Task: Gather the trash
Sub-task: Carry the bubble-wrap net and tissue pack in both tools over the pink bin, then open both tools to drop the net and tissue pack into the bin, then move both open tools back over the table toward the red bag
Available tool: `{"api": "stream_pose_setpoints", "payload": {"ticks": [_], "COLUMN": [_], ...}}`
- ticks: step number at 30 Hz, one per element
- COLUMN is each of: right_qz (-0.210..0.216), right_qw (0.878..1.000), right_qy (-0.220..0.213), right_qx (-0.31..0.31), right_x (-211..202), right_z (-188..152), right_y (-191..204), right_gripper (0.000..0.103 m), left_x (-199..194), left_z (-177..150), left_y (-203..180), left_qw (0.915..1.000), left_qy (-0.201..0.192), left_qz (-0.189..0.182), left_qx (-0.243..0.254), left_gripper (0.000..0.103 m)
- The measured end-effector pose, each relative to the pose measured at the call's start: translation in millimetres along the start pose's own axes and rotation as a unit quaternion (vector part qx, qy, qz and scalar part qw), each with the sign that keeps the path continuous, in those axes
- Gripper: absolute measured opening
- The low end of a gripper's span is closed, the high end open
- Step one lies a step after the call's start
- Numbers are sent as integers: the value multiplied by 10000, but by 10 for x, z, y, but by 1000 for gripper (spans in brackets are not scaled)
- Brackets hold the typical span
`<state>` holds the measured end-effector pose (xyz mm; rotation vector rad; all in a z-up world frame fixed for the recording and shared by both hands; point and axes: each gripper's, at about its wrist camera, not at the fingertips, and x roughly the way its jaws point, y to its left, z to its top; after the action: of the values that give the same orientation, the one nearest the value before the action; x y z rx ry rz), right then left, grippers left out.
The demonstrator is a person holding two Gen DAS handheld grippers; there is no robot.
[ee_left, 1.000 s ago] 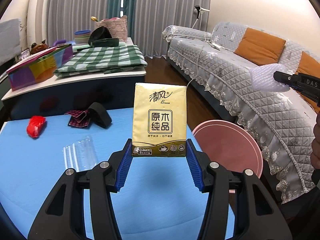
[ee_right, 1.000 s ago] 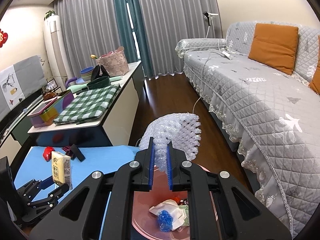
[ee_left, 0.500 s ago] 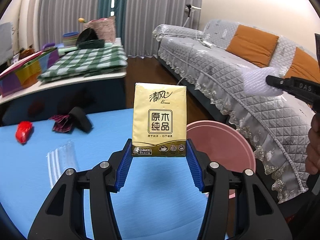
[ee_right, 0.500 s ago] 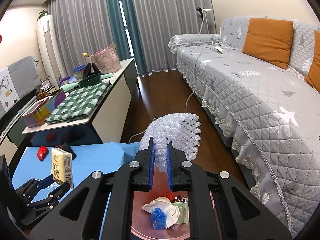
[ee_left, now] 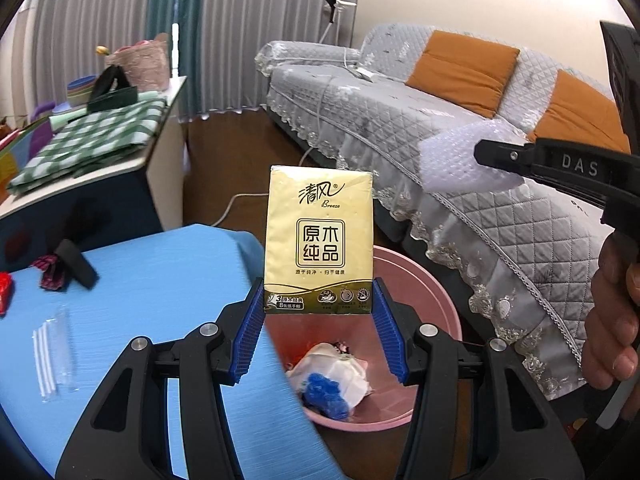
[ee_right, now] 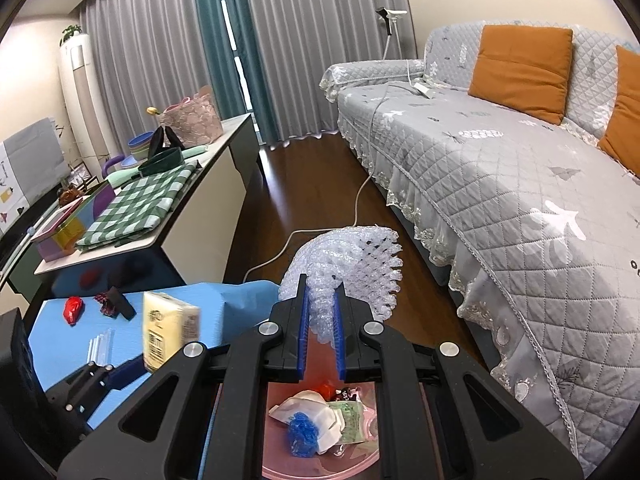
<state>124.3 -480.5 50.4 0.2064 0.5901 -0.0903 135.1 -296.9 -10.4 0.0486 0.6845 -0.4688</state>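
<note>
**A:** Going left to right, what is there, and how should this step be done well?

**B:** At far left a blue table [ee_left: 152,280] carries a red wrapper [ee_right: 74,309], a dark wedge-shaped object [ee_left: 76,266] and a clear packet of white sticks [ee_left: 54,354]. The left gripper [ee_left: 319,334] is clamped on the bottom edge of a yellow tissue pack [ee_left: 319,240], which stands upright between its blue pads. Just past the table edge sits a pink trash basin [ee_left: 436,300], already holding crumpled white paper [ee_right: 316,410] and a blue scrap [ee_right: 302,436]. To drop cleanly, I judge the pack should be carried fully over the basin's opening, clear of the rim, before the jaws part; released at the table edge it could land on the floor.

**A:** And on the right side?

**B:** The right gripper [ee_right: 320,340] has its jaws drawn narrow on a wad of bubble wrap [ee_right: 352,264], which bulges up and forward from the pads. In its own view the basin lies directly beneath the fingers, so that piece looks ready to fall straight in. Bubble wrap is light and may cling or drift, so a low release seems wise.

**A:** What lies beyond?

**B:** A grey quilted sofa [ee_right: 500,184] with orange cushions [ee_right: 520,56].
</note>
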Motion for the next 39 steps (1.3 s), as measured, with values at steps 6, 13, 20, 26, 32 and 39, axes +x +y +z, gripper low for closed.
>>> {"api": "stream_pose_setpoints", "payload": {"ticks": [6,13,20,26,32,39], "right_qz": [-36,-151,-101,2,140,454], "right_qw": [10000,9998,9998,9999,9998,9989], "right_qy": [19,-19,-48,-77,-115,-115], "right_qx": [5,142,157,106,-70,-83], "right_x": [32,33,-3,-40,-86,-83], "right_z": [-7,-5,8,-3,-52,-104], "right_y": [-28,-91,-62,78,332,684], "right_gripper": [12,52,52,52,52,51], "left_x": [101,117,-17,-218,-474,-749], "left_z": [-5,0,-14,-72,-187,-355], "left_y": [-99,-92,26,265,577,1048], "left_qw": [9999,9998,10000,9996,9982,9949], "left_qy": [79,155,87,5,-99,-205], "left_qz": [-117,-114,25,219,400,615], "left_qx": [89,93,12,-180,-432,-776], "left_gripper": [52,61,61,60,54,45]}}
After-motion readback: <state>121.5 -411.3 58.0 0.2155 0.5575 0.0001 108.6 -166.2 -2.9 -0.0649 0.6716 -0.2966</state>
